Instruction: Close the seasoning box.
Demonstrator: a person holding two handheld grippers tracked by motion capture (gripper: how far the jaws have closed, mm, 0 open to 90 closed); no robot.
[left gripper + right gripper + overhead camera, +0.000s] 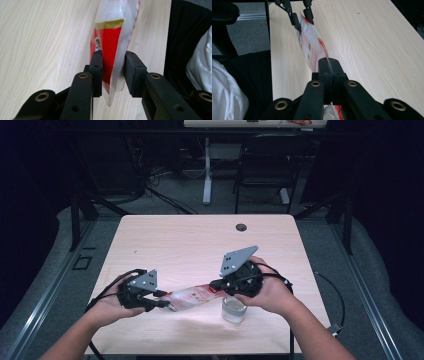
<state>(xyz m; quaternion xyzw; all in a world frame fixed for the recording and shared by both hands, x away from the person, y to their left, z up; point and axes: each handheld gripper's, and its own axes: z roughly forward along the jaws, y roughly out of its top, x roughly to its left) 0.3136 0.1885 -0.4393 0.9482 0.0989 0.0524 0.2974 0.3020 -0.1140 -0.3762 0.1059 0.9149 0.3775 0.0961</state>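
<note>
Pouch (187,297): clear plastic sachet w/ red + yellow print and white fill, long, flattish, soft; stretched between both grippers just above the near part of the worktop (200,240), roughly level. In left gripper view it stands on edge, red panel w/ yellow band, transparent sealed rim below.

Left gripper (161,303): fingers (96,72) part closed, pressing on pouch's left end from both sides; black blocky pads, matte plastic arms w/ brass-coloured rivets. Grey three-cornered plate on top.

Right gripper (214,284): fingers (324,70) closed tight on pouch's right end, film pinched flat between pads, bit of it poking out behind. Hand wraps gripper body.

Glass (233,309): small clear tumbler, round, upright on worktop, just below/beside right gripper, near front edge. Contents can't tell.

Worktop: pale wood-grain laminate, smooth, rounded corners; dark round grommet hole (241,227) near far edge. Black cables trail from both grippers.

Farther: grey carpet floor, white desk leg (207,170), black chair (265,165), cable tangle, dark surroundings. Nothing blocks the pouch.
</note>
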